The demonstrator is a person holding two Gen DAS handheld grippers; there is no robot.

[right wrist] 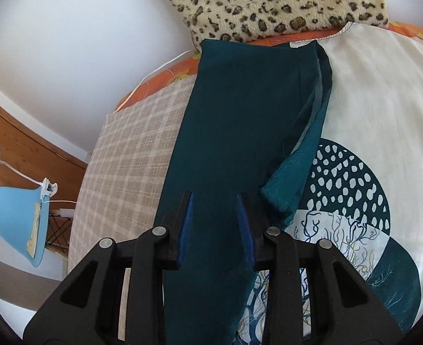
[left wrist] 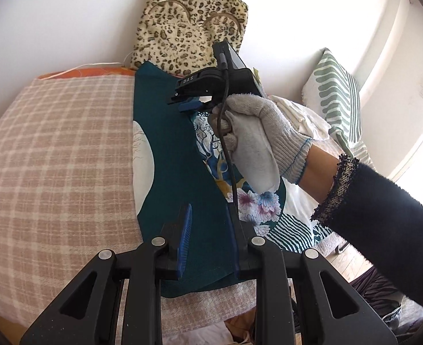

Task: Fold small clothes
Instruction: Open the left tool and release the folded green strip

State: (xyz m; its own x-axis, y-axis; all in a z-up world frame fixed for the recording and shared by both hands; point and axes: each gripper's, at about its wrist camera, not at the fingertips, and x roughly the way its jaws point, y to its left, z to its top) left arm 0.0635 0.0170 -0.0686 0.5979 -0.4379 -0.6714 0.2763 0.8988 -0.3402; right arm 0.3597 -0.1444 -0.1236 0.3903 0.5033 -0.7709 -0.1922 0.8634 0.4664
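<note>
At the left, a pink-and-cream checked blanket (left wrist: 56, 155) covers the bed, and on it lies the teal garment (left wrist: 171, 149), printed with a pale disc, branches and flowers. One long side has already been turned in, so plain teal lies across the middle with a straight folded edge toward the blanket; the other side looks doubled over too, its raw seam showing in the right wrist view. The left claw (left wrist: 208, 238) hovers at the garment's near hem, jaws partly apart with cloth between them, though I cannot tell whether the pads actually pinch it. Further right, the right claw (left wrist: 187, 100), held by a hand in a grey knit glove (left wrist: 257, 135), sits low over the far end of the teal strip; in its own view the blue pads (right wrist: 186, 230) stand apart with only flat fabric beneath, gripping nothing. Judging by this, the lengthwise folds are done and the crosswise fold remains. A leopard-print cushion (left wrist: 191, 26) leans behind.
</note>
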